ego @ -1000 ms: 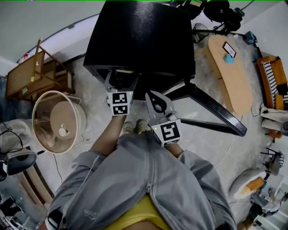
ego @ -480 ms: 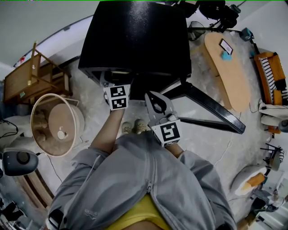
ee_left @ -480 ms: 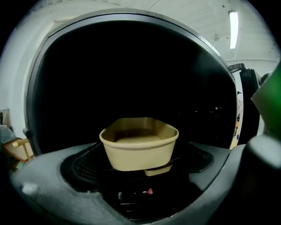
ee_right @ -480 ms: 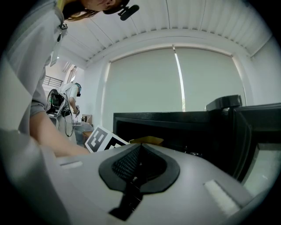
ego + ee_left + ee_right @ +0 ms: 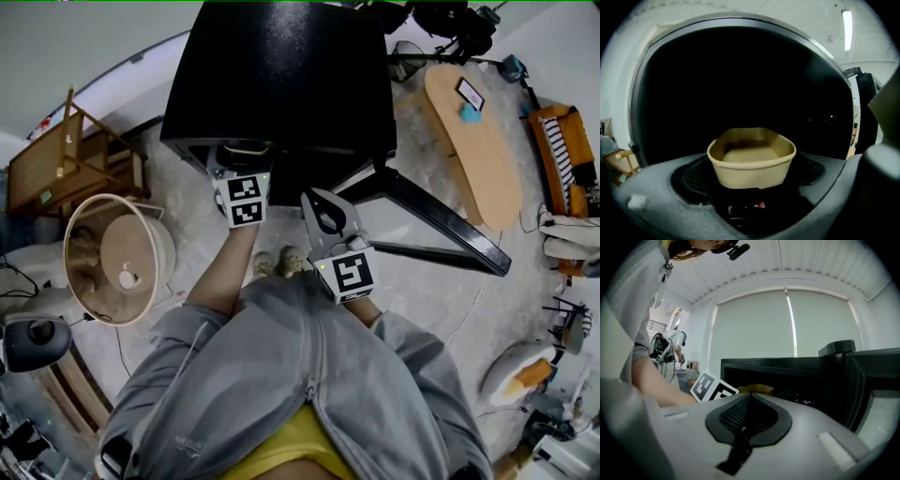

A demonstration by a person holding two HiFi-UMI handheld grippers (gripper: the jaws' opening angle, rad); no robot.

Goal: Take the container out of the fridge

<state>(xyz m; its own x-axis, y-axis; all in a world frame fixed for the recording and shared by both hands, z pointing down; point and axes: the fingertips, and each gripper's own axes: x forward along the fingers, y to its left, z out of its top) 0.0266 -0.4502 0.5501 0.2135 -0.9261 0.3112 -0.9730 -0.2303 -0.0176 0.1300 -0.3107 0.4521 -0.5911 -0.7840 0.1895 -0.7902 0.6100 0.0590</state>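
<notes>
A tan open-top container (image 5: 751, 161) stands in the mouth of the black fridge (image 5: 281, 75), empty inside. My left gripper (image 5: 754, 183) reaches into that opening with the container between its two wide-spread jaws. The jaws are closing, and a small gap shows between each pad and the container's sides. From the head view only the container's rim (image 5: 246, 147) shows past the left gripper (image 5: 239, 157). My right gripper (image 5: 326, 214) hangs in front of the fridge, shut with nothing in it. In the right gripper view its jaws (image 5: 746, 416) meet, and a tan edge of the container (image 5: 757, 389) shows beyond them.
The fridge door (image 5: 441, 225) stands open to the right. A round wicker basket (image 5: 117, 258) and a wooden chair (image 5: 66, 155) are on the left. A wooden table (image 5: 473, 141) stands at the back right. The person's feet (image 5: 281, 262) are just before the fridge.
My left gripper has edged a little further toward the fridge opening. The right gripper has stayed where it was.
</notes>
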